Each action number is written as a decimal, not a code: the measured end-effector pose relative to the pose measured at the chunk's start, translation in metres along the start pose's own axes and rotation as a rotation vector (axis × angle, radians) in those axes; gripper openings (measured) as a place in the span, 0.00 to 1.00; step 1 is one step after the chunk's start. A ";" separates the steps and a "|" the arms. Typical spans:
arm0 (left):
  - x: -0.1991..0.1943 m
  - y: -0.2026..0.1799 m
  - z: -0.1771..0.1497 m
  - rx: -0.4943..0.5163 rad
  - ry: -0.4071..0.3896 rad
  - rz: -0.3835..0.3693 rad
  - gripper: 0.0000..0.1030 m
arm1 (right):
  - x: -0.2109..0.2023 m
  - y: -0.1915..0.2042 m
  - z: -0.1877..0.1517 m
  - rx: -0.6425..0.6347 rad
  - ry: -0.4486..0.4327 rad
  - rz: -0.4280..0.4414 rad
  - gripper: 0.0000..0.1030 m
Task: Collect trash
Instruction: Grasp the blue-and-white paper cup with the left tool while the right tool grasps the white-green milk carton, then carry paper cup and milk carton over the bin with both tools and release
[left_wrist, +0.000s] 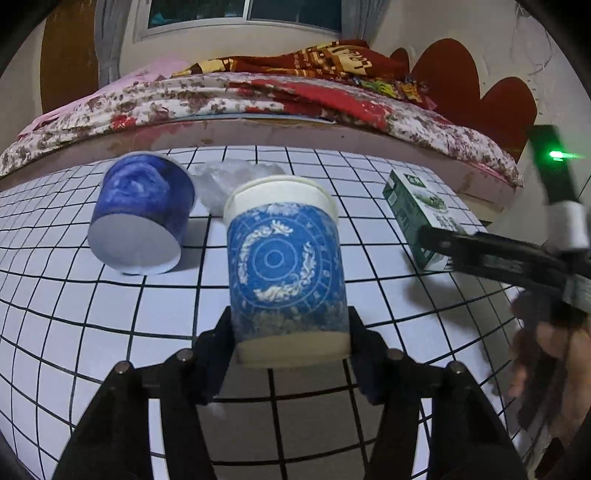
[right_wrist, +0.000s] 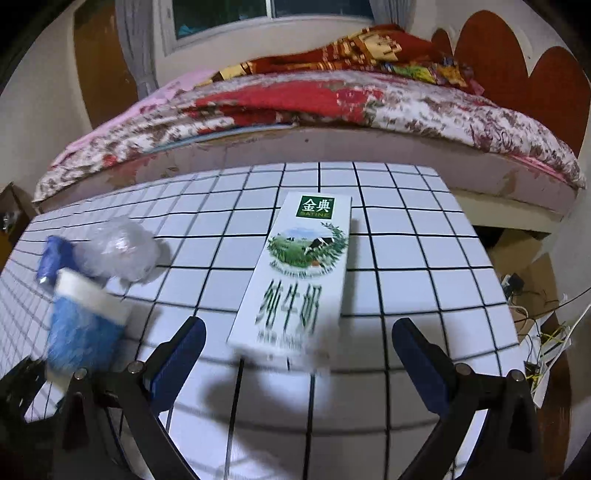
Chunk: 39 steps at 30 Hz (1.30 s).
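Blue paper cup, upright, is held near its base between the two fingers of the left gripper, which close against its sides. Whether it rests on the table or is lifted cannot be told. The table is white with a black grid, and a bed lies beyond its far edge.

Behind the cup on the left, toward the far edge, a second blue cup lies on its side, and a crumpled clear plastic wad sits just beside it.

Near the table's right edge a milk carton lies flat, label up. The right gripper hovers at its near end, jaws spread wide, one finger on each side and neither touching.

Risks, as a judgement: the cup is thin paper gripped low, so a hard squeeze could crush it, and a tilt could tip it out. The carton is wide and flat; jaws closing off-centre could spin or push it toward the right edge. The two grippers work near each other and could collide.
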<state>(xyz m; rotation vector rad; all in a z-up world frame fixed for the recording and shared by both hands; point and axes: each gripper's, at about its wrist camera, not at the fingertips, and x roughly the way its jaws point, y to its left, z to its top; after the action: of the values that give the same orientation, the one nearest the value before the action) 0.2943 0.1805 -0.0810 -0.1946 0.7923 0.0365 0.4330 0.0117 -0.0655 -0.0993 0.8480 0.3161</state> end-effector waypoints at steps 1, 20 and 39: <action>-0.001 0.000 0.001 -0.001 -0.005 -0.002 0.56 | 0.004 0.001 0.002 0.003 0.008 -0.001 0.83; -0.040 -0.053 -0.020 0.112 -0.060 -0.025 0.56 | -0.110 -0.027 -0.061 -0.071 -0.200 0.027 0.54; -0.112 -0.136 -0.056 0.197 -0.113 -0.172 0.56 | -0.237 -0.107 -0.165 0.062 -0.321 -0.053 0.54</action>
<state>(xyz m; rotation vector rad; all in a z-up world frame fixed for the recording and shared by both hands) 0.1904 0.0411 -0.0177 -0.0727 0.6594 -0.1914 0.2010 -0.1806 -0.0003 -0.0124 0.5353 0.2480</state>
